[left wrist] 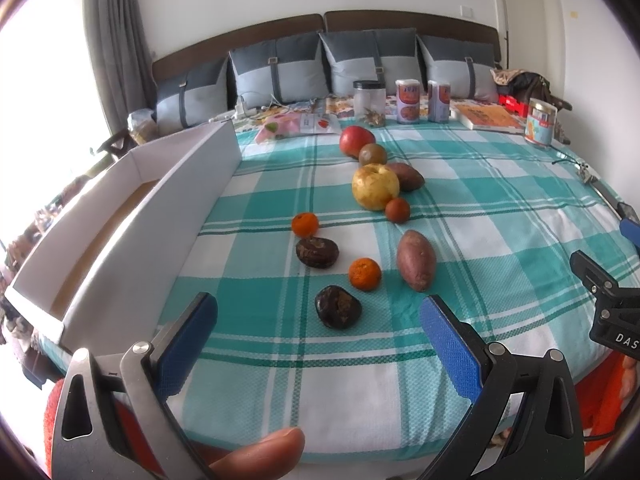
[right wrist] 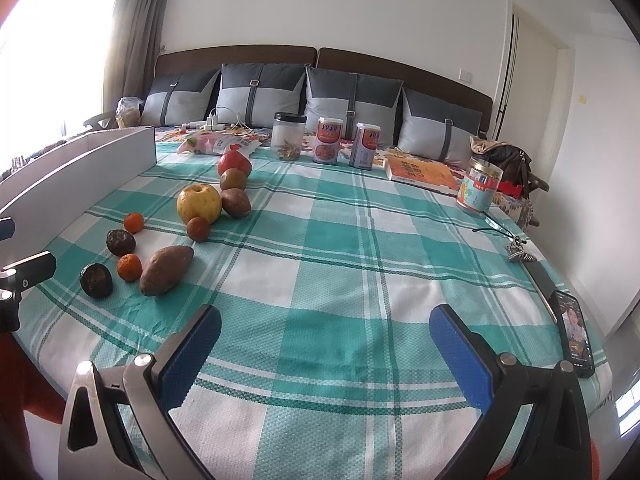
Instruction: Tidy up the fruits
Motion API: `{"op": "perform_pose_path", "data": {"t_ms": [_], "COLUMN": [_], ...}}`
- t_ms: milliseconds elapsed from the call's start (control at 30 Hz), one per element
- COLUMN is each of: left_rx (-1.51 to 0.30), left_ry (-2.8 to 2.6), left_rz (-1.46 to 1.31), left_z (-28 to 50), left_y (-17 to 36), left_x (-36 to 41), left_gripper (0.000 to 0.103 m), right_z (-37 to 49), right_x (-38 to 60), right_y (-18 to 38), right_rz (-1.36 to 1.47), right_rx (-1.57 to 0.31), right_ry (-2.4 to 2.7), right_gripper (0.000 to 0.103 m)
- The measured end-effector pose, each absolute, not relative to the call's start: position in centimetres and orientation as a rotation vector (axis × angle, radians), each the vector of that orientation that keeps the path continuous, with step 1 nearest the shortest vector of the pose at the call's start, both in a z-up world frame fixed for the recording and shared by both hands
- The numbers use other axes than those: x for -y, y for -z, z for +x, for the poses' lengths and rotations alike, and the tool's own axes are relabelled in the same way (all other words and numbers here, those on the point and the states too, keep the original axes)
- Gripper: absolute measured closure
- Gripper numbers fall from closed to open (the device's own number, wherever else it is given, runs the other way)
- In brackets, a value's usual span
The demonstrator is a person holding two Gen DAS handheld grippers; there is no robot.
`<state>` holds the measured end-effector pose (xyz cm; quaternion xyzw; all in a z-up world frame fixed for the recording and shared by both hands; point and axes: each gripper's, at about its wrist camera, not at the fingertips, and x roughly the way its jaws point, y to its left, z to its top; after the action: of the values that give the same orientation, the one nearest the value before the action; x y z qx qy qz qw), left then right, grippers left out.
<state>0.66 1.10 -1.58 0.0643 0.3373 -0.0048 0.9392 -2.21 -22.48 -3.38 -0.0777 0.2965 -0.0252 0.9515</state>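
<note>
Item: nearest dark fruit [left wrist: 338,306], on the bed at twelve o'clock of your left gripper [left wrist: 318,332], likely soft, bruisable; pinch lightly across its middle. Both left and right gripper [right wrist: 324,342]: spread, empty. White box [left wrist: 120,216]: ten o'clock.

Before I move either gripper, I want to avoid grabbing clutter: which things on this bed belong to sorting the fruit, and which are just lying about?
For the job:
- white box
- red apple
- yellow apple
- small oranges
- dark wrinkled fruits
- sweet potatoes

Lying about:
- clear jar
- two cans
- book
- labelled jar
- phone
- keys
</note>
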Motion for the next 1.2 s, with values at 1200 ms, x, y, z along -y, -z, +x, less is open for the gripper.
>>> {"op": "perform_pose_path", "data": {"t_ms": [1200], "left_rx": [-0.728], "left_ry": [0.005], "left_rz": [0.114], "left_z": [1.4], "left_y": [3.0], "left_x": [-1.5], "left_gripper": [0.001], "right_z": [-1.4], "right_x": [22.7], "right_y": [5.0], "right_rz": [-0.160], "right_rx": [-0.641], "right_ry": [0.052], "right_gripper": [0.000]}}
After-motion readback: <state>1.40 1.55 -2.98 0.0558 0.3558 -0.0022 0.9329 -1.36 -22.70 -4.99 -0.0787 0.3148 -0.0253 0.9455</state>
